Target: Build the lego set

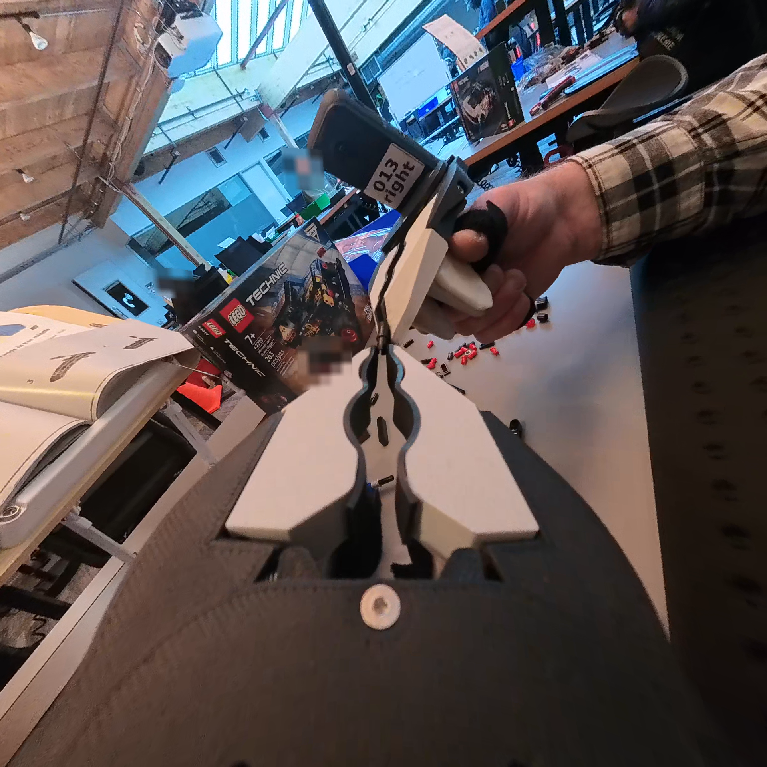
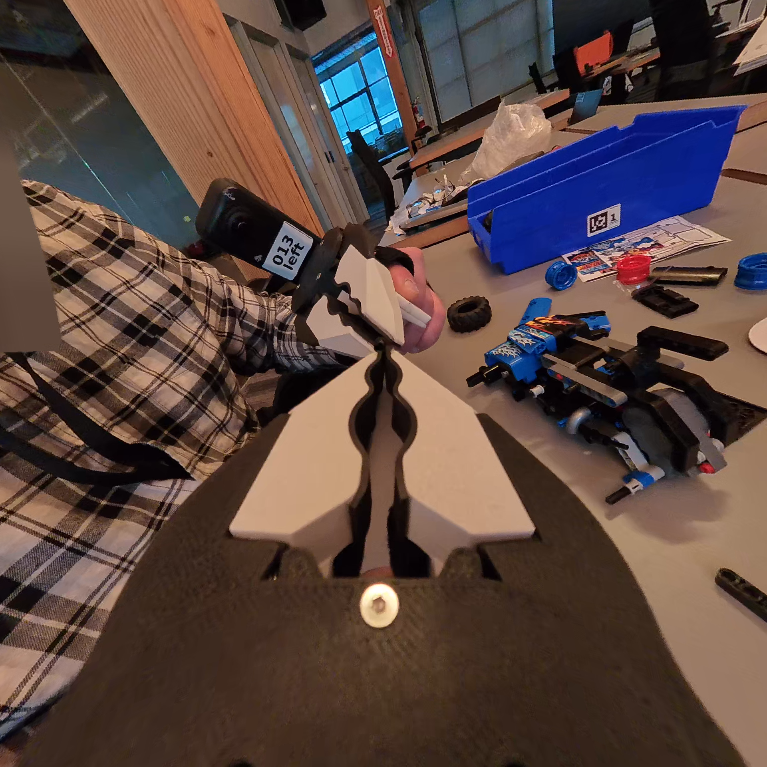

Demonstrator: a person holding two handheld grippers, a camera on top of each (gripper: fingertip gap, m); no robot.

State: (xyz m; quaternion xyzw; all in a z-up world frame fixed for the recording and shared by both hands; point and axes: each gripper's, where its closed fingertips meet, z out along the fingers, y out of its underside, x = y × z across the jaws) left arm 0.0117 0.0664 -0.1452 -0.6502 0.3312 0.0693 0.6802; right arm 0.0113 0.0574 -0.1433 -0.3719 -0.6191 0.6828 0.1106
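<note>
1. Left wrist view puts the left gripper tip to tip with the right gripper, both raised above the grey bench.
2. Between the meeting tips sits a tiny dark piece; both grippers look clenched on it, though the piece is too small to make out its shape.
3. A hand in a plaid sleeve works the right gripper's handle.
4. Just past the tips, small red and black pins are scattered on the bench, and the printed set box stands tilted at the bench edge with an open booklet off to the left.
5. Right wrist view shows the same pinch from the other side: right gripper against left gripper.
6. Further out on the bench, the half-built blue and black vehicle lies well apart from the grippers, a loose black tyre beside it.
7. Beyond that stand a blue bin, blue rims, a red rim and a sticker sheet.
</note>
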